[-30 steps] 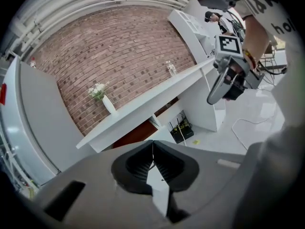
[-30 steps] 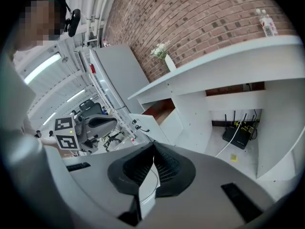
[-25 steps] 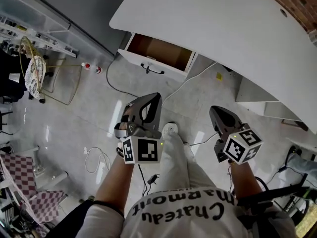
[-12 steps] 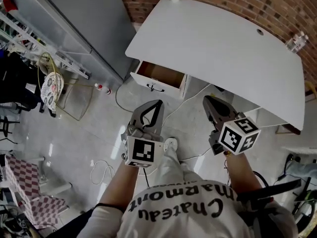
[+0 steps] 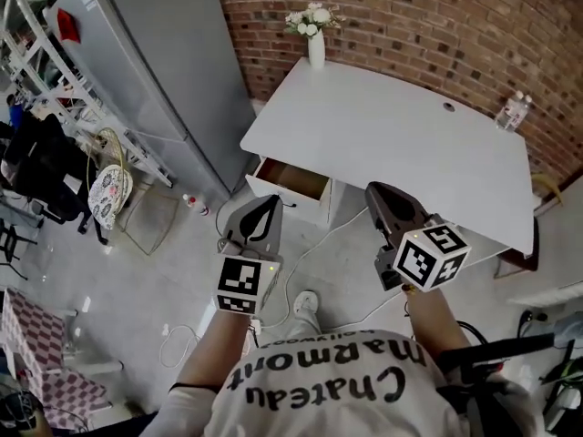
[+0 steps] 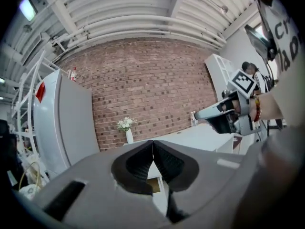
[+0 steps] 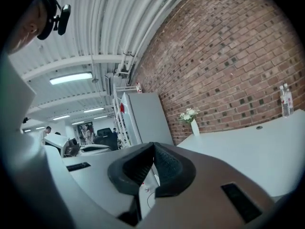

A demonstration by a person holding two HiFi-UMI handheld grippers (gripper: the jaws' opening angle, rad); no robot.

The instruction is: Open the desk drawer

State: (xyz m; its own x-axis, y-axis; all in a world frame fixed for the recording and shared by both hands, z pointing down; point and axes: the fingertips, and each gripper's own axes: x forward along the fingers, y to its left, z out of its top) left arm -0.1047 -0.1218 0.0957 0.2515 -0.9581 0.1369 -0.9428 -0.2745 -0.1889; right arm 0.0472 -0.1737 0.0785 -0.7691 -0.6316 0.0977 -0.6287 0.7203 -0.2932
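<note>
Scanning from the left, a tall grey fridge [image 5: 137, 53] stands against the brick wall [image 5: 437, 25], with a small red-capped bottle [image 5: 192, 205] on the floor near its foot. Just to its right is the white bench [image 5: 392, 144]. A vase of pale flowers [image 5: 315, 36] sits at its back edge and a water bottle [image 5: 513, 110] at its far right corner.

The drawer [image 5: 293, 178] hangs under the bench's near left corner. It is pulled out, and its brown inside shows from above.

The left tongs [image 6: 152, 147] are closed with nothing between the pads, which meet in a thin seam. They are held out in front of the person, above and nearer than the drawer front, touching nothing. The right tongs [image 7: 153, 149] are also closed and empty, and are held over the bench's near edge, well apart from the drawer.

As I read it, the opening step looks finished, since the drawer stands open and neither tool is on it. If it had to come out further, the left tongs are nearer. They would need to part, drop to the handle on the drawer front, close on it and draw straight back towards the person. Otherwise nothing more seems called for.
</note>
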